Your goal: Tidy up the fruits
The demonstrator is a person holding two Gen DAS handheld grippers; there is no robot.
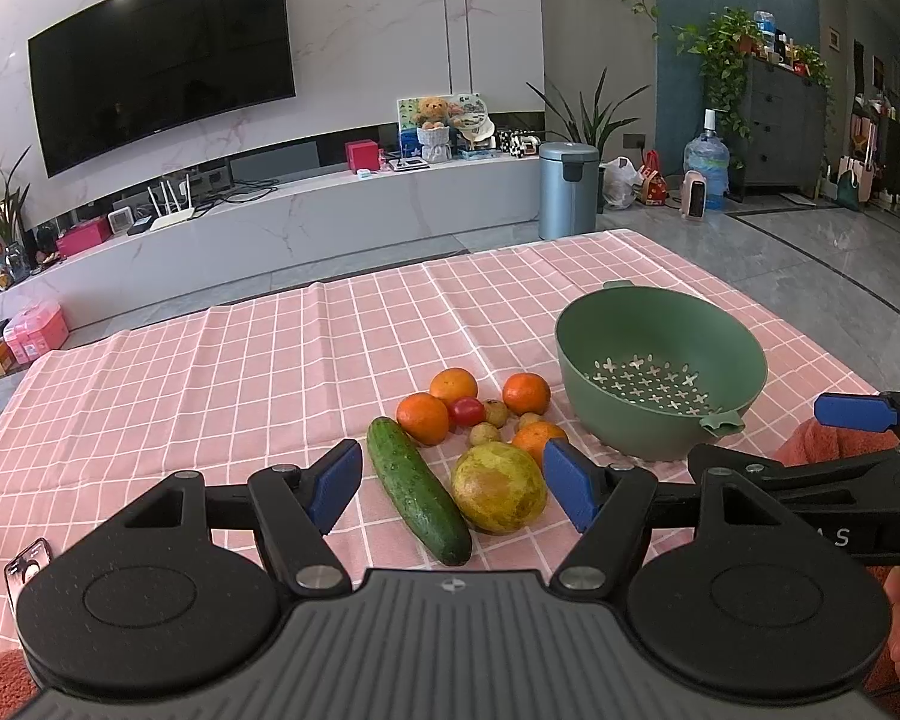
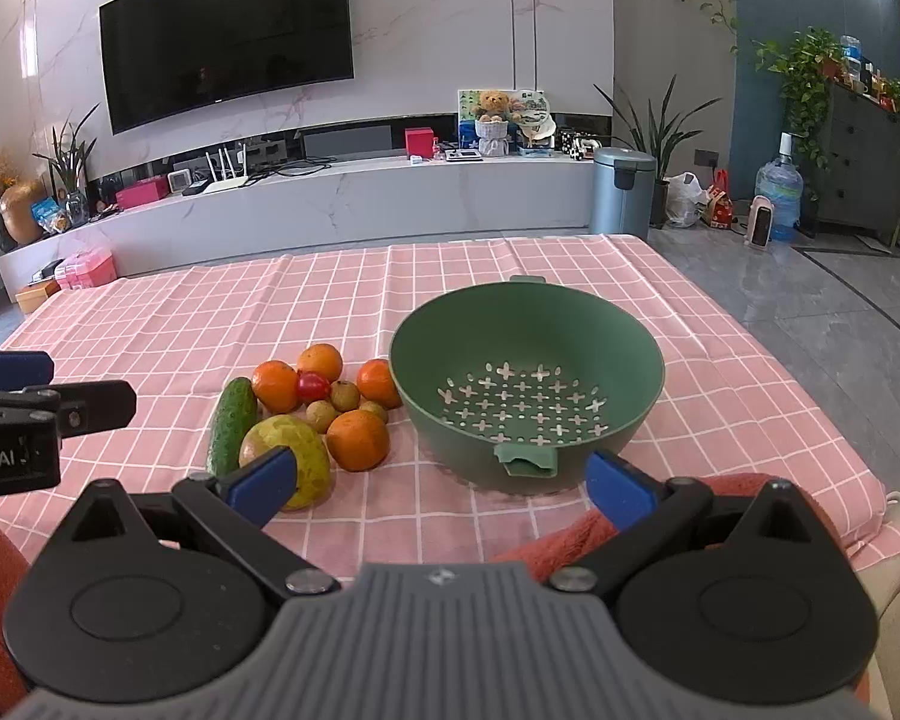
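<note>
A pile of produce lies on the pink checked tablecloth [image 1: 210,372]: a cucumber [image 1: 417,489], a large yellow-green fruit [image 1: 498,487], several oranges [image 1: 423,417], a small red tomato [image 1: 465,411] and a few small brownish fruits [image 1: 485,434]. An empty green colander [image 1: 660,372] stands right of the pile. My left gripper [image 1: 453,483] is open, hovering before the cucumber and the big fruit. My right gripper [image 2: 444,480] is open and empty, in front of the colander [image 2: 528,384], right of the pile [image 2: 357,438].
The table's right edge [image 2: 810,396] drops to a grey tiled floor. A TV wall and low marble console stand beyond the far edge. A red cloth [image 2: 576,540] lies at the near edge by the right gripper. A phone [image 1: 27,570] lies at the left.
</note>
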